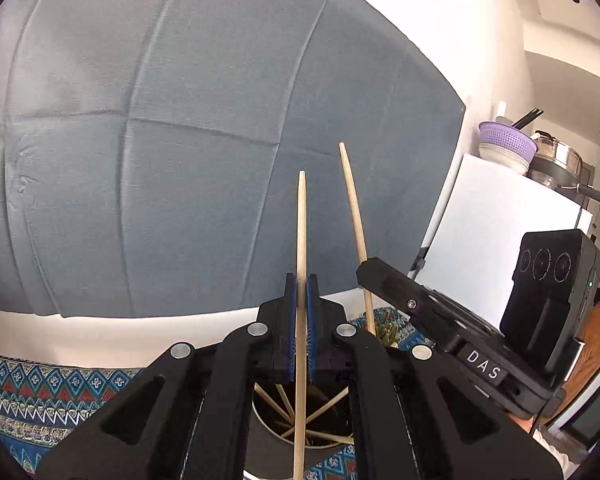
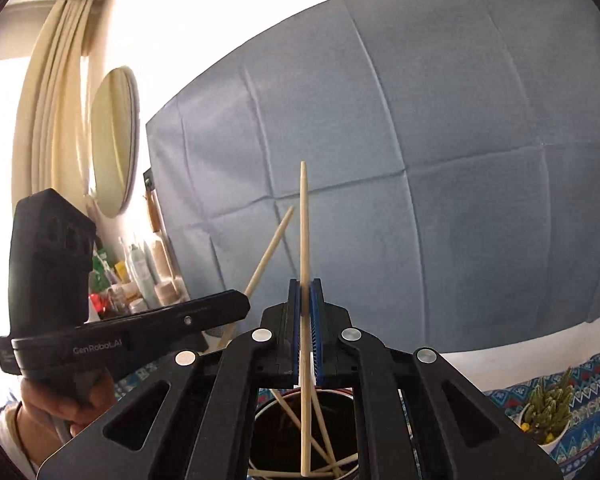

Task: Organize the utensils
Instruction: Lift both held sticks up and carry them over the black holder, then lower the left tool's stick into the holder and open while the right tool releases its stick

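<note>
My left gripper (image 1: 301,285) is shut on a pale wooden chopstick (image 1: 301,232) that stands nearly upright between its blue pads. Below it a round holder (image 1: 260,420) contains several more chopsticks. To its right, the right gripper (image 1: 370,270) holds a second chopstick (image 1: 352,200). In the right wrist view my right gripper (image 2: 305,290) is shut on its chopstick (image 2: 304,224), whose lower end hangs over the dark holder (image 2: 272,432) full of chopsticks. The left gripper (image 2: 242,302) shows at left with its chopstick (image 2: 270,248), held by a person's hand (image 2: 66,396).
A blue-grey cloth (image 1: 180,140) hangs behind. A patterned tablecloth (image 1: 40,392) covers the table. A small potted cactus (image 2: 548,408) stands at right. Bottles (image 2: 136,272) and a round mirror (image 2: 112,144) are at left; bowls and a purple colander (image 1: 506,144) top a white cabinet.
</note>
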A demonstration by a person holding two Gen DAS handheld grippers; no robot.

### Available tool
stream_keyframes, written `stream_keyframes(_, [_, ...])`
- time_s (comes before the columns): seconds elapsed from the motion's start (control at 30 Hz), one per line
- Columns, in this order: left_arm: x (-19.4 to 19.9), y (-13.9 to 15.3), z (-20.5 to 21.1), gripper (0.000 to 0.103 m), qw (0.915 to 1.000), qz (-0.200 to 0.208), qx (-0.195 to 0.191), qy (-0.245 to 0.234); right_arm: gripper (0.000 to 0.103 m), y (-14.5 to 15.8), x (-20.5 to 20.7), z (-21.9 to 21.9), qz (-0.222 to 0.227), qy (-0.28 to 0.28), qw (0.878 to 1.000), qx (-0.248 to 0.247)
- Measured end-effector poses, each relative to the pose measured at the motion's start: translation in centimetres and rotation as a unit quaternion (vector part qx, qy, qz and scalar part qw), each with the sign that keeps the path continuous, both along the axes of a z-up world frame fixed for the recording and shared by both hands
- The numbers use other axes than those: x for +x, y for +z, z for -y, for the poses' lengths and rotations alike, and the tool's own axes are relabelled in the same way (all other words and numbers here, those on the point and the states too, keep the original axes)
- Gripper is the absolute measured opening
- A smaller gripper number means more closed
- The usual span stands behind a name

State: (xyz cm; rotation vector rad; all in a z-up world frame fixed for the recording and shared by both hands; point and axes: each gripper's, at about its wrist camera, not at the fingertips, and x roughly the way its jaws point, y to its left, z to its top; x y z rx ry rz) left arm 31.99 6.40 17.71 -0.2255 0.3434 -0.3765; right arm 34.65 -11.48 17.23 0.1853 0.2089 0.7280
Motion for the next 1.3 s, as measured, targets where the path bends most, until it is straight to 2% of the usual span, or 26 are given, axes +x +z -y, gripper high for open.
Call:
stream_keyframes(0.2, [0.9,-1.9,1.1,0.005,0.9995,0.029,-0.007,0.012,0.005,-2.7,1.8,0.1,-0.033,-0.005,0.999,0.007])
stream_keyframes(0.3, [1.0,-3.1,1.1,0.005,0.9991,0.034,-0.024,0.002,0.005,-4.1,2.0,-0.1,-0.042,0.004,0.999,0.002])
stream_keyframes(0.43, [0.7,-4.3,1.9,0.005,0.9978,0.063,-0.01,0.019,0.005,-5.3,1.3,-0.2,-0.041,0.007,0.999,-0.01])
stream_keyframes(0.47, [0.6,-4.5,1.9,0.005,0.997,0.072,-0.011,0.027,0.005,-5.4,1.1,-0.2,-0.038,0.011,0.999,-0.015])
stream_keyframes(0.57, [0.6,-4.1,1.0,0.005,0.9944,0.086,-0.057,0.026,0.005,-5.3,0.1,-0.3,-0.021,0.006,0.999,-0.036])
stream_keyframes(0.67, [0.6,-3.2,0.9,0.005,0.9923,0.105,-0.048,0.043,0.005,-5.1,-0.4,-0.2,-0.021,0.01,0.999,-0.037])
stream_keyframes(0.83, [0.0,-4.1,0.3,0.005,0.9839,0.14,-0.096,0.056,0.005,-5.1,-0.6,0.0,-0.02,0.008,0.999,-0.039])
stream_keyframes(0.97, [-0.4,-5.8,1.1,0.005,0.9852,0.145,-0.062,0.067,0.005,-4.9,-1.0,0.0,-0.012,0.01,0.998,-0.057])
stream_keyframes(1.07, [-0.5,-6.9,0.8,0.005,0.9861,0.134,-0.076,0.06,0.005,-5.0,-1.3,0.0,-0.008,0.011,0.997,-0.072])
stream_keyframes(1.13, [-1.0,-7.0,0.5,0.005,0.9829,0.151,-0.084,0.062,0.005,-5.2,-1.6,-0.2,-0.005,0.011,0.996,-0.086])
stream_keyframes(1.2, [-0.8,-6.1,0.3,0.005,0.9818,0.154,-0.094,0.06,0.005,-5.3,-1.7,-0.3,-0.001,0.01,0.996,-0.093])
stream_keyframes(1.3, [-0.9,-4.7,0.3,0.005,0.9767,0.18,-0.102,0.057,0.005,-5.4,-1.8,-0.3,-0.003,0.014,0.996,-0.089])
